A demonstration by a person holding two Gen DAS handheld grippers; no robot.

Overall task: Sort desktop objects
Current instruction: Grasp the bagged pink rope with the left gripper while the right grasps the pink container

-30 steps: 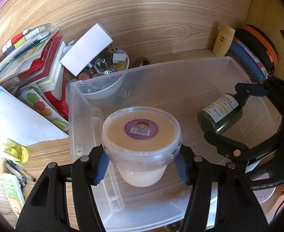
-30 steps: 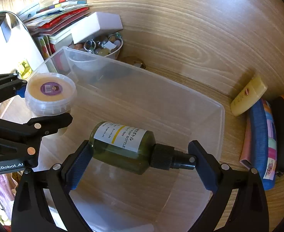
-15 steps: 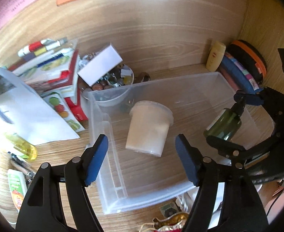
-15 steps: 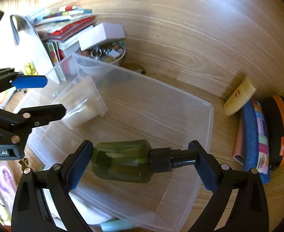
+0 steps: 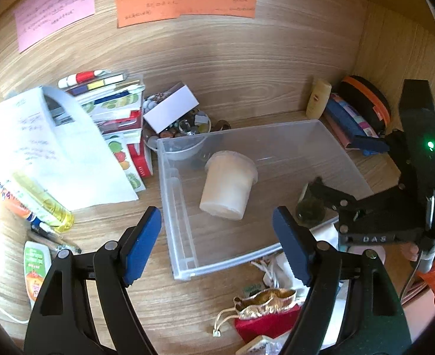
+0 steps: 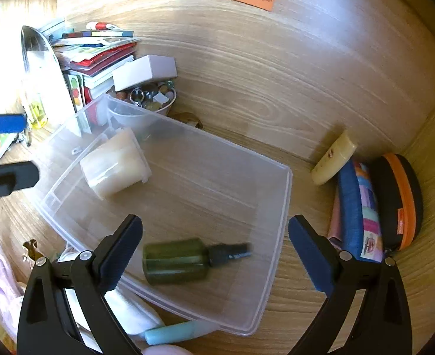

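A clear plastic bin (image 5: 170,177) (image 6: 279,222) stands on the wooden desk. A white lidded tub (image 5: 227,183) (image 6: 115,165) lies on its side inside it. A dark green spray bottle (image 6: 184,261) lies on its side in the bin near the front wall, partly hidden behind the right gripper in the left wrist view (image 5: 307,210). My left gripper (image 5: 217,244) is open and empty, above the bin's front edge. My right gripper (image 6: 216,254) is open and empty, above the bottle.
A book stack (image 5: 113,109), white paper (image 5: 45,153), a bowl of trinkets (image 6: 149,100) with a white box (image 5: 171,109) stand left of the bin. A cream tube (image 6: 334,159) and pouches (image 6: 394,204) lie right. A red-gold pouch (image 5: 264,310), yellow bottle (image 5: 45,204) and pens lie in front.
Both grippers opened and pulled back up. The tub fell on its side in the bin a half second ago; the green bottle has now dropped into the bin too.
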